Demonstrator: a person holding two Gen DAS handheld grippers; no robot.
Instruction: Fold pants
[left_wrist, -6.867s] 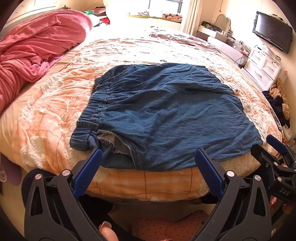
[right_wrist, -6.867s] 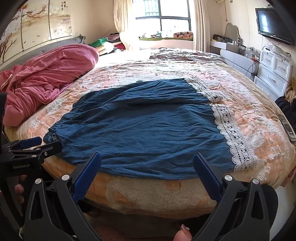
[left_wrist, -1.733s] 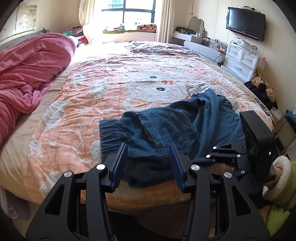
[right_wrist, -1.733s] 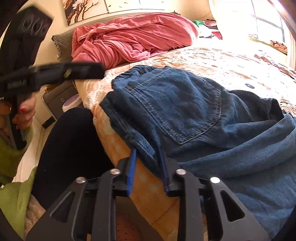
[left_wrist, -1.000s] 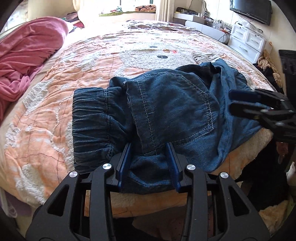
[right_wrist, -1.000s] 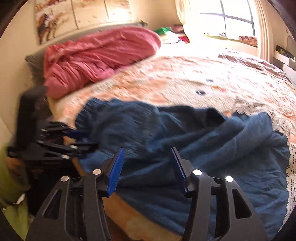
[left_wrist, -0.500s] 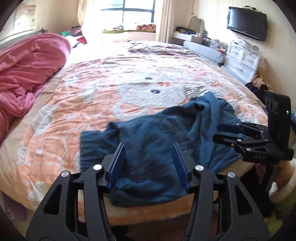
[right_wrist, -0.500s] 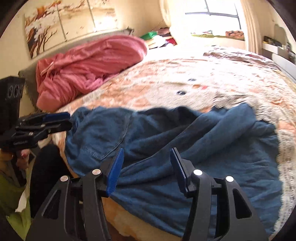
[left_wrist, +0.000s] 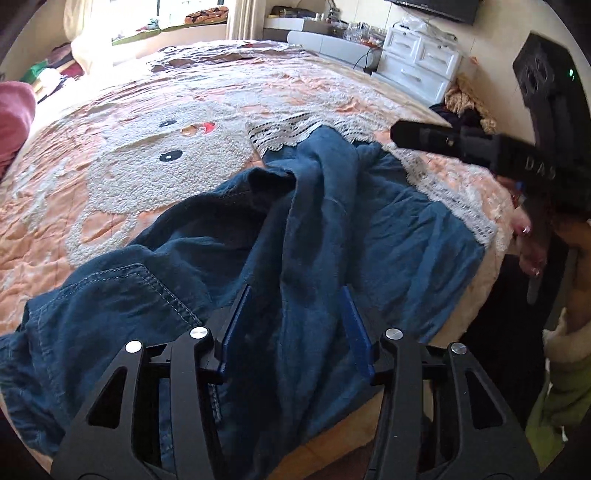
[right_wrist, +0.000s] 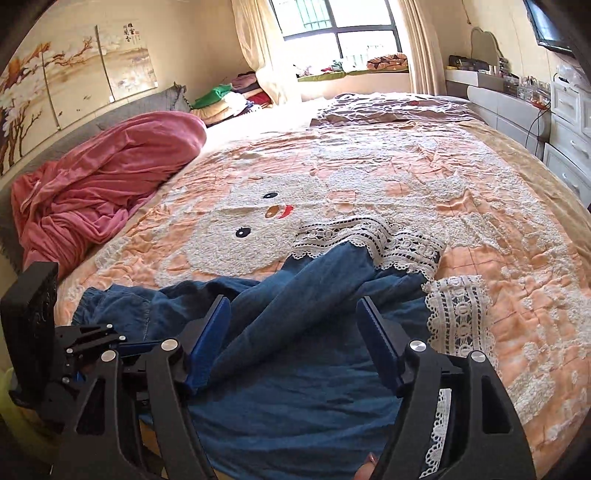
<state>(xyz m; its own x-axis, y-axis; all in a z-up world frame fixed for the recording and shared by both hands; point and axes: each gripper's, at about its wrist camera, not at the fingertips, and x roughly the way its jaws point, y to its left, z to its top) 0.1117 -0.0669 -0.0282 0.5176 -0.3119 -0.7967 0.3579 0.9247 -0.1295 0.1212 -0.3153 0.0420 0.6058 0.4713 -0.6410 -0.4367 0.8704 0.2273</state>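
Note:
Blue denim pants (left_wrist: 399, 229) with white lace hems (right_wrist: 373, 236) lie crumpled near the front edge of the bed, one leg folded across the other. My left gripper (left_wrist: 293, 328) hangs low over a bunched ridge of the denim. Its jaws are closing with the cloth between the pads, and the pads do not visibly press on it. My right gripper (right_wrist: 293, 332) is above the diagonal leg fold (right_wrist: 295, 295), its jaws opening, nothing pinched. The right gripper (left_wrist: 424, 134) also shows at the right of the left wrist view. The left gripper (right_wrist: 92, 343) appears at the lower left of the right wrist view.
A peach quilt (right_wrist: 369, 166) with a white cartoon face covers the bed. A pink blanket (right_wrist: 103, 184) is heaped at the far left. White drawers (left_wrist: 421, 70) stand past the bed's right side. A person's hand (left_wrist: 528, 243) holds the right gripper.
The left gripper let go of the waistband corner and moved right along the pants to a bunched fold. The right gripper's jaws widened and it swung toward the lace-hem end.

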